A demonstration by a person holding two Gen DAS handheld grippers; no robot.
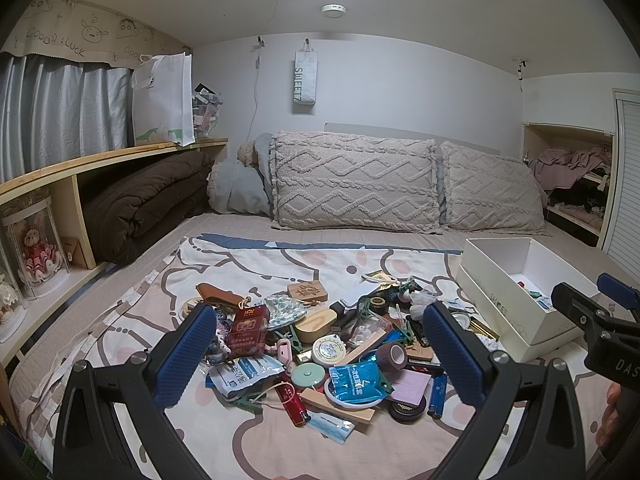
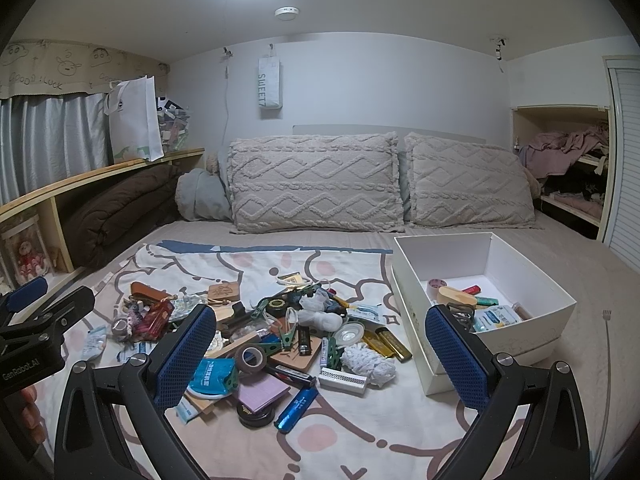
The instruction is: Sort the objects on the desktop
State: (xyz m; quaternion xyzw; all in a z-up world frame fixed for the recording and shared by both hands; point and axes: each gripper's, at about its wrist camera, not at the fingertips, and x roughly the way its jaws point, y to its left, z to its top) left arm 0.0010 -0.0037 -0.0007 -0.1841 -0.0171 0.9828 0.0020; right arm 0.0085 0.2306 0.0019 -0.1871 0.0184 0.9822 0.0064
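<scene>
The pile of small objects [image 2: 280, 336] lies on a cartoon-print sheet [image 2: 360, 432] spread over the bed [image 2: 592, 280], in front of two knitted pillows [image 2: 316, 184]. Just right of the pile stands a white box [image 2: 500, 316], and inside it I see only a few things: a tape roll, a wooden case, a red lighter, some packets. I judge the sorting is only started, because most objects are not yet moved.

The left tongs [image 1: 320, 360] are spread wide and hold nothing, above the pile. The right tongs [image 2: 320, 356] are also spread and empty, between pile and box.

The box wall is rather high, so an object must go over it. The near part of the sheet is free, and the bed behind the box gives room too.
</scene>
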